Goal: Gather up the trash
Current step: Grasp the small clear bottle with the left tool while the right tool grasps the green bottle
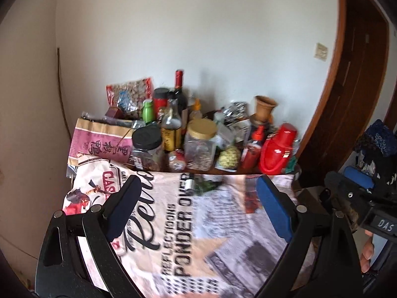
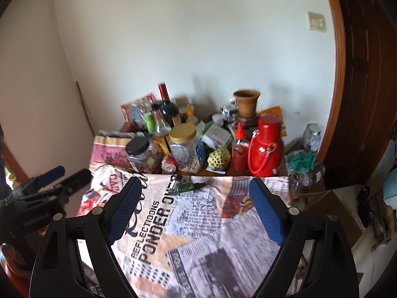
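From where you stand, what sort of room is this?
Probably a lived-in home's dining or storage corner: a table under a newspaper-print cloth, crowded at the back with a gold-lidded clear plastic jar, a dark wine bottle and a red flask, beside a brown wooden door frame.

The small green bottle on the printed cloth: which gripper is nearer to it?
Neither clearly. The left gripper and right gripper both hover open over the cloth, short of the green bottle, at similar range.

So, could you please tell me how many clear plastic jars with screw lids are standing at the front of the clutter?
2. The black-lidded jar stands front left, and the gold-lidded jar is just to its right. More may be hidden behind the bottles.
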`<state>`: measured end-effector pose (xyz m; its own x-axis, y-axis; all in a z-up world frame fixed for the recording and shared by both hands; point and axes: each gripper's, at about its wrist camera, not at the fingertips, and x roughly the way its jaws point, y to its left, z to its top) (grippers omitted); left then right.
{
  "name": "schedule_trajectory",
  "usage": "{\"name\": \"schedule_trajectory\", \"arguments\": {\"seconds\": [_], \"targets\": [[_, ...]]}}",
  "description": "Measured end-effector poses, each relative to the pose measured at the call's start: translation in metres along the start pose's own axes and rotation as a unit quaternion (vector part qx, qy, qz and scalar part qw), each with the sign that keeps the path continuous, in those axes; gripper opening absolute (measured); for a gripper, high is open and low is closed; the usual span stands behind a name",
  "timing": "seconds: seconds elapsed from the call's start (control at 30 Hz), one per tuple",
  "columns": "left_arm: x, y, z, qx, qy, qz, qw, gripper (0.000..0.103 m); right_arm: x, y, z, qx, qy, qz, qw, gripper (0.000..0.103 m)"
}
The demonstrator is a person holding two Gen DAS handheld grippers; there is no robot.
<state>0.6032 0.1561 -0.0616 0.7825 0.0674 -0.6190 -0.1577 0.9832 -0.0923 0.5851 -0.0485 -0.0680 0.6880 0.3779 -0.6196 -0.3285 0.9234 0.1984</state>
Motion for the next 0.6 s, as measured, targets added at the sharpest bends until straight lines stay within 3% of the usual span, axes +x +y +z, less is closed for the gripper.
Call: {"name": "schedule_trajectory", "arguments": {"seconds": [0.37, 0.6], "targets": [[0.136, 0.088, -0.012, -0.012, 0.126, 0.009, 0.9919, 0.094, 0.184, 0.012, -0.014, 0.094, 0.115, 0.001, 0.989, 0.086], [0.194, 0.111, -0.036, -0.015, 0.170, 0.028, 0.9848, 0.094, 0.284, 0.000, -0.040, 0.187, 0.181, -0.016, 0.965, 0.086]]}}
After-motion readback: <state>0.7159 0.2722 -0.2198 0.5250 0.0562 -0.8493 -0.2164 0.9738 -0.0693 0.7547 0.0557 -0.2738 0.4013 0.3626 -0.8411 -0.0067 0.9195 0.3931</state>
